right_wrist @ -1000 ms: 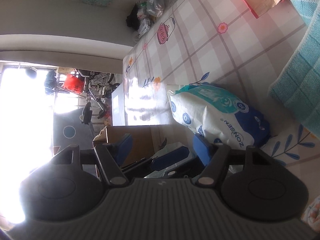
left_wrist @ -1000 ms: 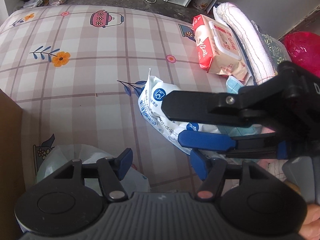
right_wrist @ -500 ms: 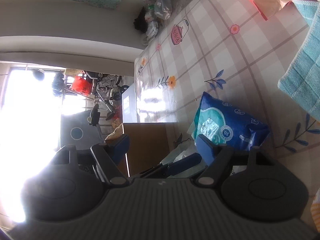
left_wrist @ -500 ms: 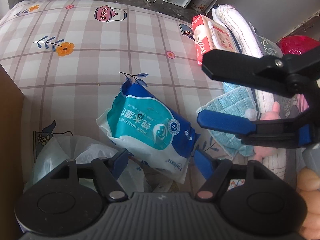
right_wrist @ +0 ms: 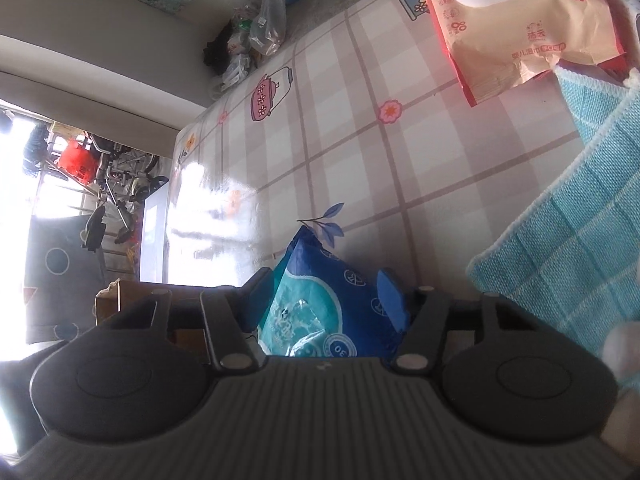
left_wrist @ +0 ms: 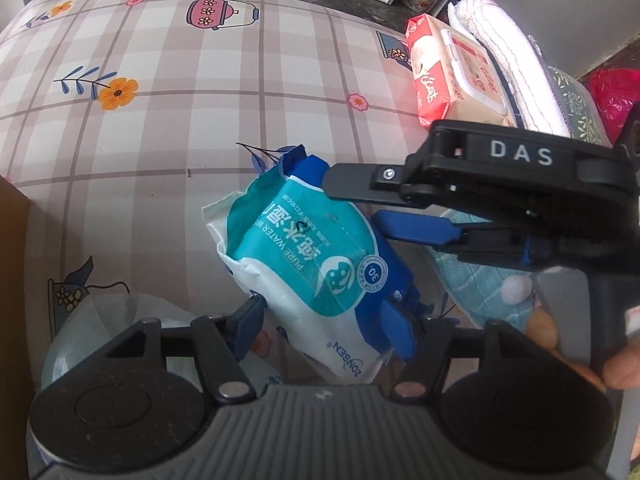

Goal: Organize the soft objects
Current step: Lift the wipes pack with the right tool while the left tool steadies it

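A blue, teal and white pack of wet wipes lies on the checked tablecloth. My left gripper is open, its blue fingers on either side of the pack's near end. My right gripper reaches in from the right, open, its fingers around the pack's far blue end. In the right wrist view the pack sits between the right gripper's open fingers. A red and cream wipes pack and a teal cloth lie to the right.
A rolled white towel lies beyond the red pack. A clear plastic bag sits at the near left beside a brown cardboard box. A pink soft toy rests on the teal cloth.
The blue wipes pack has turned and come between my left fingers. My right gripper has moved back in and now straddles the pack's far end.
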Demonstrator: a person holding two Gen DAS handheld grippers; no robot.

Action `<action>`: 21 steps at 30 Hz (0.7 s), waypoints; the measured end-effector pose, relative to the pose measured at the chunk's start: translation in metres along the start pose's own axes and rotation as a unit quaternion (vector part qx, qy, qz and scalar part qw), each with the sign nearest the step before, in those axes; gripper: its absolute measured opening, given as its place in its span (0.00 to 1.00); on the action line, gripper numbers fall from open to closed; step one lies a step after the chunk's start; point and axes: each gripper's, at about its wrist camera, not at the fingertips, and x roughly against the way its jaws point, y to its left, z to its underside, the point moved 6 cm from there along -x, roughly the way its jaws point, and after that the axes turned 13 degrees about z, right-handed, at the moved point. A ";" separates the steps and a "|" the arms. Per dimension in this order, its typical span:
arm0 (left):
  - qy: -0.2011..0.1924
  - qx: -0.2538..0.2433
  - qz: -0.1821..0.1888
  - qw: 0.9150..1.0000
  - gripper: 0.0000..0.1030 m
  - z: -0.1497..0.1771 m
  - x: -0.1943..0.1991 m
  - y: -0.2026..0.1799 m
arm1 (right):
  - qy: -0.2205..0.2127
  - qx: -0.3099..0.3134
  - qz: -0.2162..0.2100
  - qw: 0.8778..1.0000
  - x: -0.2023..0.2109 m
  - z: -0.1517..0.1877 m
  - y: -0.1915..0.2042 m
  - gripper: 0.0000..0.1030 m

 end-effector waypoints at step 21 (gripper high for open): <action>-0.025 -0.030 -0.021 0.999 0.56 -0.014 -0.002 -0.015 | 0.023 -0.019 0.003 1.000 -0.014 0.017 -0.020 0.43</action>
